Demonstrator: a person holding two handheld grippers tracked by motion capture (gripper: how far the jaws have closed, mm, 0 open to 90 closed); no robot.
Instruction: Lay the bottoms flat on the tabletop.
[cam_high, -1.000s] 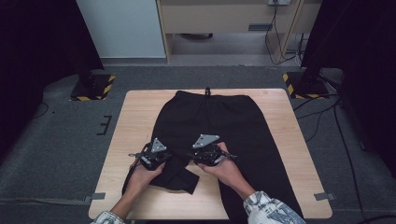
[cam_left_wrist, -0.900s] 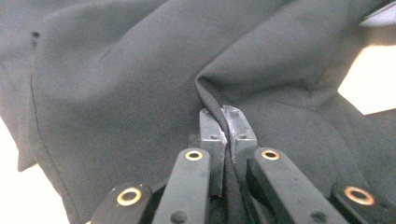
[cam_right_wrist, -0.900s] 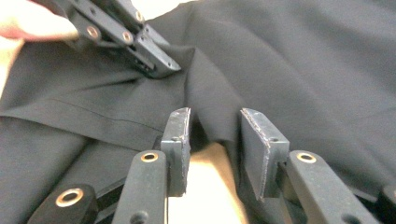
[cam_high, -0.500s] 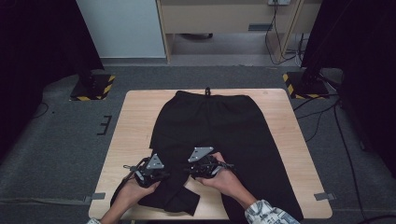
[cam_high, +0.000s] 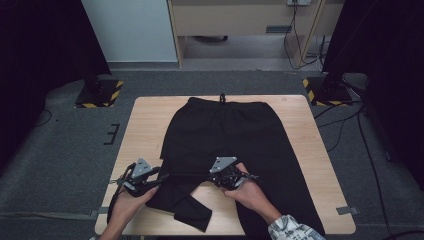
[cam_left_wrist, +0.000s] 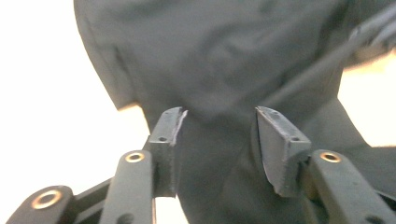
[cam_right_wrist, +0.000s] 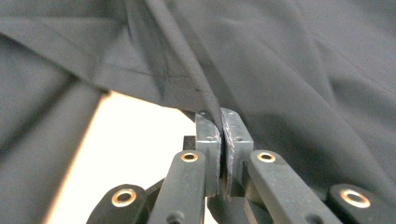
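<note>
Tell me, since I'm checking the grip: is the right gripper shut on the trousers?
Shut. The right gripper has its jaws pressed together on a fold of the black trousers.

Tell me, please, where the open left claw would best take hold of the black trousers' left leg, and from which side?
Probably at the outer side edge of the black trousers, coming in from the table's left. The left claw already stands open across a bunched ridge of that leg, which gives it a fold to pinch. The right claw is shut on the inner fold near the crotch.
</note>
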